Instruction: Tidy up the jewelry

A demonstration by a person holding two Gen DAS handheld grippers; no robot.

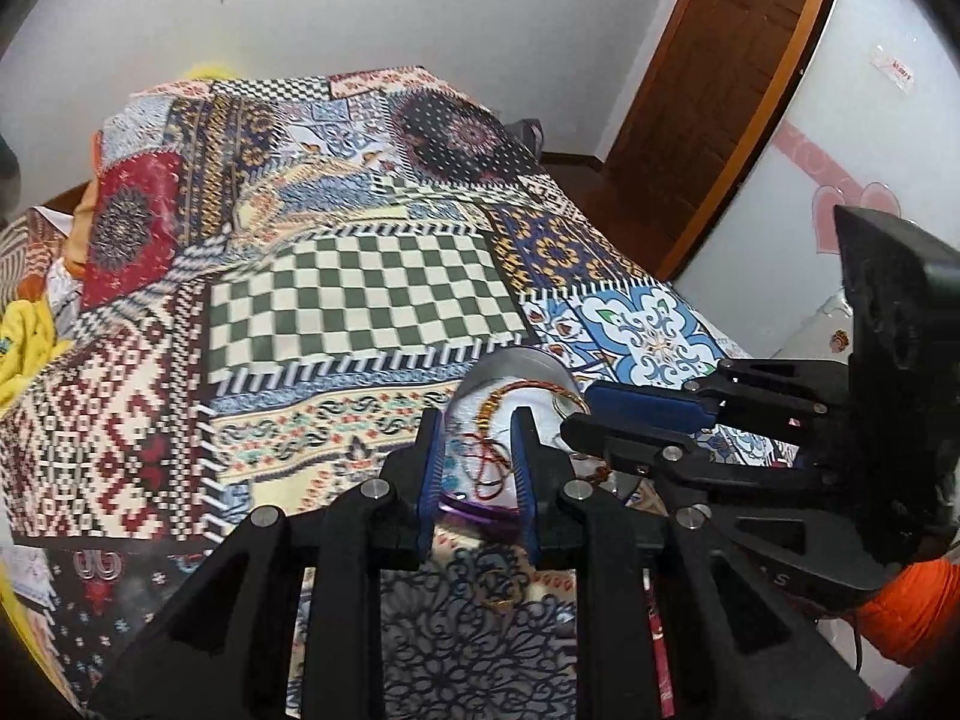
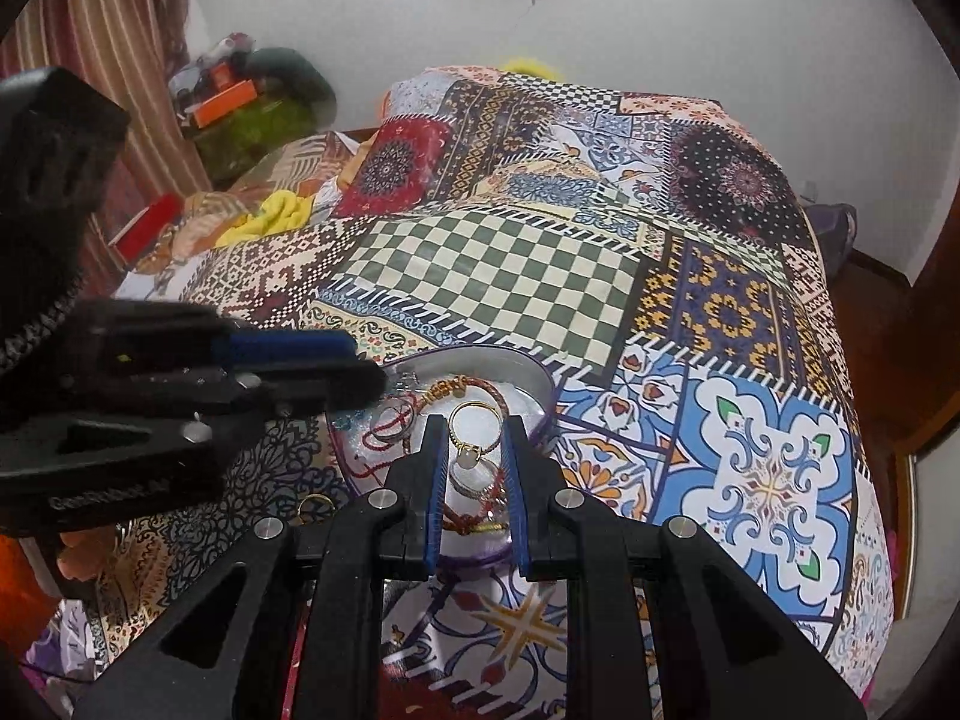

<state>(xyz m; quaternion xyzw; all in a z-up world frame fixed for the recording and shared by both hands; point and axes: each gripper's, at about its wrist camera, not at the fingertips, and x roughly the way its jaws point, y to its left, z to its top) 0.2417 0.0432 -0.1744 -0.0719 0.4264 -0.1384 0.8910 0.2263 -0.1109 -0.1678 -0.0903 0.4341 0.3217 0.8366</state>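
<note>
Bangles (image 2: 474, 429) fill the clear dish (image 2: 528, 375) on patchwork bedspread (image 2: 498, 276); both hand-held grippers seemingly apart above it.

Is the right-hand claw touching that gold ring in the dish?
Cannot tell. In the right wrist view the right gripper is open, its fingertips either side of the gold ring in the dish; no view plainly shows contact or gap.
</note>
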